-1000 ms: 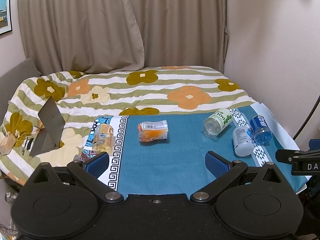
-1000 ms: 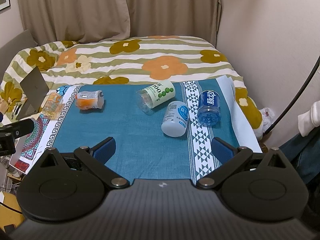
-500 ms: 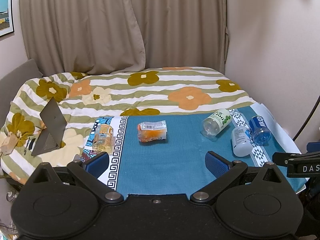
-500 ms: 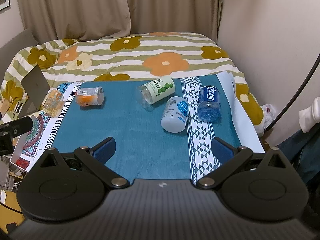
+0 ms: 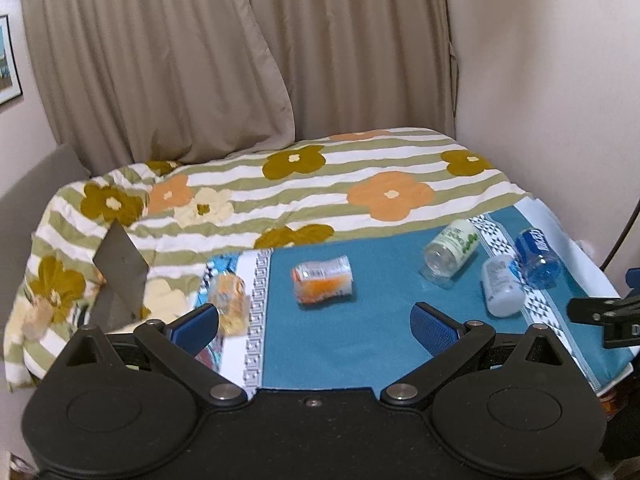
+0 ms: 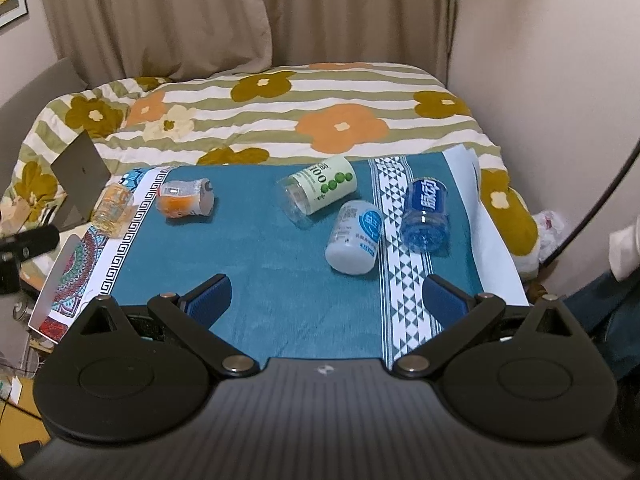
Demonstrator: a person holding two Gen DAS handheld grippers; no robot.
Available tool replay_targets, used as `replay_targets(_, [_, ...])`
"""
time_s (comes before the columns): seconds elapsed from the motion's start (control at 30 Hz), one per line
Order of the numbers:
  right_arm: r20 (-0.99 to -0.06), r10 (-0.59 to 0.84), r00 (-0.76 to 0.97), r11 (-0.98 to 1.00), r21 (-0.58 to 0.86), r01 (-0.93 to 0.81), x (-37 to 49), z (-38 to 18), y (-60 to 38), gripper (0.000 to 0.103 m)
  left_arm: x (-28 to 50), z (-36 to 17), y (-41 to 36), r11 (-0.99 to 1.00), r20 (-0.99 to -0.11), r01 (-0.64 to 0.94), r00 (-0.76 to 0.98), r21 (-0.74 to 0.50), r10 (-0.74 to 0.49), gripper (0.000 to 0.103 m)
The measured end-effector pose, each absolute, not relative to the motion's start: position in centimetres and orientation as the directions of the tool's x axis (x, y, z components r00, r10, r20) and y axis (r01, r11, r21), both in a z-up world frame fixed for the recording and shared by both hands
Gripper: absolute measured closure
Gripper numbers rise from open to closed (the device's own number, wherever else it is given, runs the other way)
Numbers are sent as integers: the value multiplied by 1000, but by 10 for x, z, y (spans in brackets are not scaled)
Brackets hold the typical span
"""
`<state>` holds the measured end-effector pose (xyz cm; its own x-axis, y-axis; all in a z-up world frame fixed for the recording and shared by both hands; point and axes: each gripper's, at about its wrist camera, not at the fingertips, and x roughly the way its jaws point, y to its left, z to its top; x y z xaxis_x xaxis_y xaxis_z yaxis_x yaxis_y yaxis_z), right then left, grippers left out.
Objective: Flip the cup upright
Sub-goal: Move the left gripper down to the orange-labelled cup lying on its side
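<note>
Several cut-bottle cups lie on their sides on a blue cloth (image 6: 260,256). An orange-labelled cup (image 5: 323,284) (image 6: 186,197) lies left of centre. A green-dotted cup (image 5: 451,247) (image 6: 321,189), a white-and-blue cup (image 5: 502,292) (image 6: 355,236) and a blue cup (image 5: 537,257) (image 6: 426,215) lie at the right. A yellowish cup (image 5: 229,302) (image 6: 113,209) lies on the cloth's left border. My left gripper (image 5: 315,326) is open and empty, short of the orange cup. My right gripper (image 6: 327,300) is open and empty, just short of the white-and-blue cup.
The cloth lies on a bed with a flowered striped cover (image 6: 280,116). A grey folded stand (image 5: 120,276) (image 6: 78,176) sits at the left. Curtains (image 5: 240,60) hang behind and a wall is close on the right. A patterned mat (image 6: 68,276) lies at the cloth's left edge.
Both grippers have moved forward toward the cups, which look larger and nearer now. The cups have not moved. Both grippers stay open.
</note>
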<state>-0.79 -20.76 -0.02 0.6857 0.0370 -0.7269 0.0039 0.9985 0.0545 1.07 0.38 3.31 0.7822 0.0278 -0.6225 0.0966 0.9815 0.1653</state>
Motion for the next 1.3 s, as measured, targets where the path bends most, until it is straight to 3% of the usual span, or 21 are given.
replay_targets(0.23, [-723,108,683,994,75,-77,17,-6,-219,0,52,37,1,946,-610,201,792,253,-5,0])
replay_targets(0.47, [-770,118,626,993,81,-87,40,-23,-212,0,104,6,1,839,-643,395,762,373,-74,0])
replay_targets(0.6, [-766,62,640,998,36,-54,48,-32,-199,0,143,-20,9,794,-709,503,693,342,-134,0])
replay_targets(0.9, [-817,37,576,994,90,63,79,-67,-176,0,221,-83,12,633,-837,716,513,295,-190,6])
replay_targets(1.17, [-844,5,536,989,82,120,96,-95,-161,0,257,-123,10,493,-891,828,407,267,-200,6])
replay_targets(1.3, [-861,-2,509,991,67,117,102,-108,-154,0,268,-137,8,451,-914,860,356,240,-192,13])
